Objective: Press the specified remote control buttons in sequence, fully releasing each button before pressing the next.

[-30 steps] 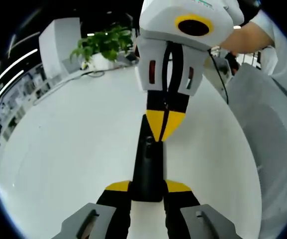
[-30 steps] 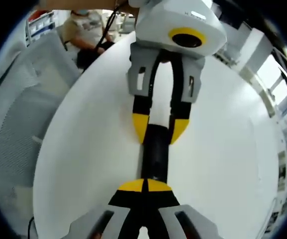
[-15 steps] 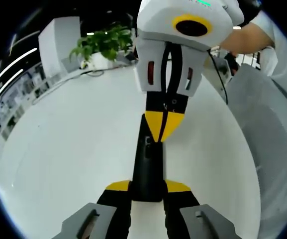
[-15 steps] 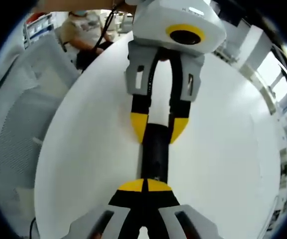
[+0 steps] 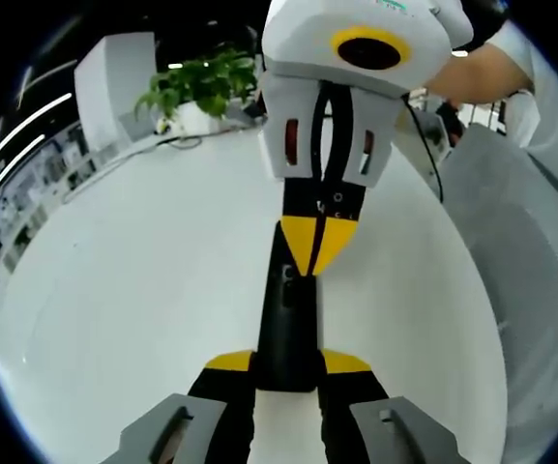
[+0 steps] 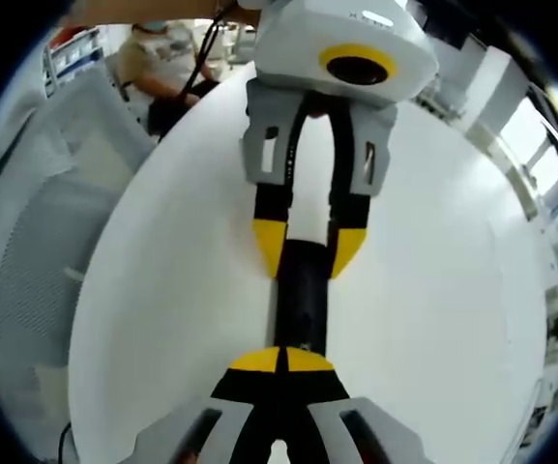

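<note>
A slim black remote control [image 5: 286,324] lies lengthwise on the white table [image 5: 133,290]. My left gripper [image 5: 288,362] is shut on its near end, one yellow-tipped jaw on each side. My right gripper [image 5: 317,244] comes down from the top of the left gripper view, shut, its joined yellow tips touching the remote's upper face near a small button. In the right gripper view my right gripper [image 6: 280,360] stands shut over the remote control [image 6: 301,295], and my left gripper [image 6: 308,249] clamps the far end.
A potted green plant [image 5: 201,87] stands at the table's far edge. A grey mesh chair [image 5: 540,261], also seen as the chair [image 6: 37,242], sits beside the table. A person's arm [image 5: 482,72] holds the right gripper. Another person [image 6: 167,53] sits behind.
The right gripper's body has drifted very slightly in the left gripper view. The remote and the left gripper's hold on it look the same.
</note>
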Demonstrator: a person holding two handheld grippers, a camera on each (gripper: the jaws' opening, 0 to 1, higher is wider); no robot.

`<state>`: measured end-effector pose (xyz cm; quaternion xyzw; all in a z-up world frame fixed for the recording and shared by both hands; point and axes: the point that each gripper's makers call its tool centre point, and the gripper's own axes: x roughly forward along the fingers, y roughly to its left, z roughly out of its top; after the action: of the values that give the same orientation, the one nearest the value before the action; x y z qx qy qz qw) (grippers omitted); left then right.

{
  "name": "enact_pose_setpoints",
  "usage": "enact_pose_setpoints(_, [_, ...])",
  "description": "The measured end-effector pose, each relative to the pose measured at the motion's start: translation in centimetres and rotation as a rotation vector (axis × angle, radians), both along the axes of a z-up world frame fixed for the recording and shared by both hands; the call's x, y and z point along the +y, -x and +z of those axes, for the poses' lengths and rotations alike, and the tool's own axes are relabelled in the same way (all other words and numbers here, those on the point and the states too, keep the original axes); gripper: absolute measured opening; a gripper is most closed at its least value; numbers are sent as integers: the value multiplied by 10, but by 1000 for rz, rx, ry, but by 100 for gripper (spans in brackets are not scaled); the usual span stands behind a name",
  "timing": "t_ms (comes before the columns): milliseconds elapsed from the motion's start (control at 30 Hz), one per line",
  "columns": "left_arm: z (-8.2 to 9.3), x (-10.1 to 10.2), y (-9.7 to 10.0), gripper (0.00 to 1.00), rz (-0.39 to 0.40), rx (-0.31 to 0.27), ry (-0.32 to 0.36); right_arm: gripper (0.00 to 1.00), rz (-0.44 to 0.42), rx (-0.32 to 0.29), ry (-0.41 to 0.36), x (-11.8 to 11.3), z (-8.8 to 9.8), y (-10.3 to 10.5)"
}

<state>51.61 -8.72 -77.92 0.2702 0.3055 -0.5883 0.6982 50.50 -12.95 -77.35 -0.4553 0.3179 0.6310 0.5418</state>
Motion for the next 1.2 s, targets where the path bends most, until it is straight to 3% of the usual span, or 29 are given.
enact_pose_setpoints(433, [0,-1,0,24,4,-9,0,0,-12,-13,-9,-3,2,1])
enact_pose_setpoints(900, [1,-1,0,24,8,-11,-2,0,-44,-40,-77,0,21,-3])
enact_pose_setpoints(1200, [1,-1,-1,24,12,-11,0,0,-41,-56,-82,3,25,-6])
